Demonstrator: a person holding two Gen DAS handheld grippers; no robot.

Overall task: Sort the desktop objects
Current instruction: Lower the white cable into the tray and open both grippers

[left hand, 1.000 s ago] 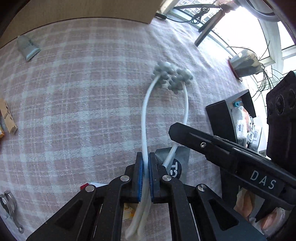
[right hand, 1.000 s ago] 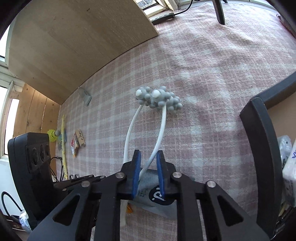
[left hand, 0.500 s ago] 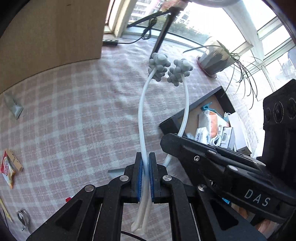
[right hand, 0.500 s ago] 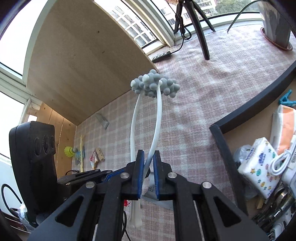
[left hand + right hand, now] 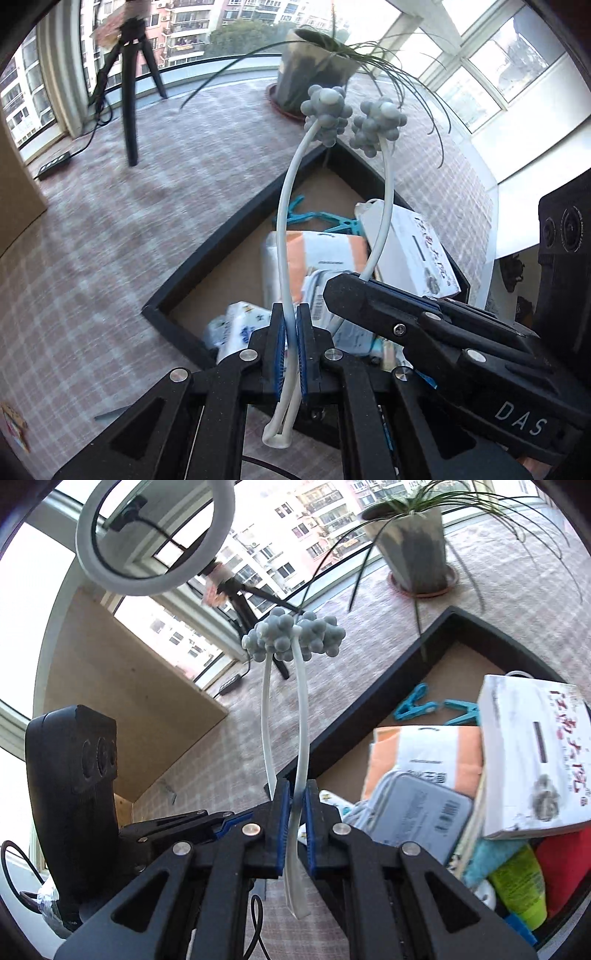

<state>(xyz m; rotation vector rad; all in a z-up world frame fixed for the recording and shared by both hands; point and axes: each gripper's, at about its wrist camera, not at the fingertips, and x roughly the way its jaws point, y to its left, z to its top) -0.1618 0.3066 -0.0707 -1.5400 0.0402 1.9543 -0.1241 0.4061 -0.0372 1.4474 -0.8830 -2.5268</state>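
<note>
Left wrist view: looks forward along its fingers, down into the black tray (image 5: 207, 254) from close by, toward the window. Right wrist view: same direction, tilted higher. Both share the tray (image 5: 354, 709), the potted plant (image 5: 317, 81) (image 5: 413, 546) and the checked cloth (image 5: 110, 221) (image 5: 243, 746).

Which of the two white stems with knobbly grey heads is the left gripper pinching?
The left gripper pinches the left stem; the right stem passes into the right gripper instead.
</note>
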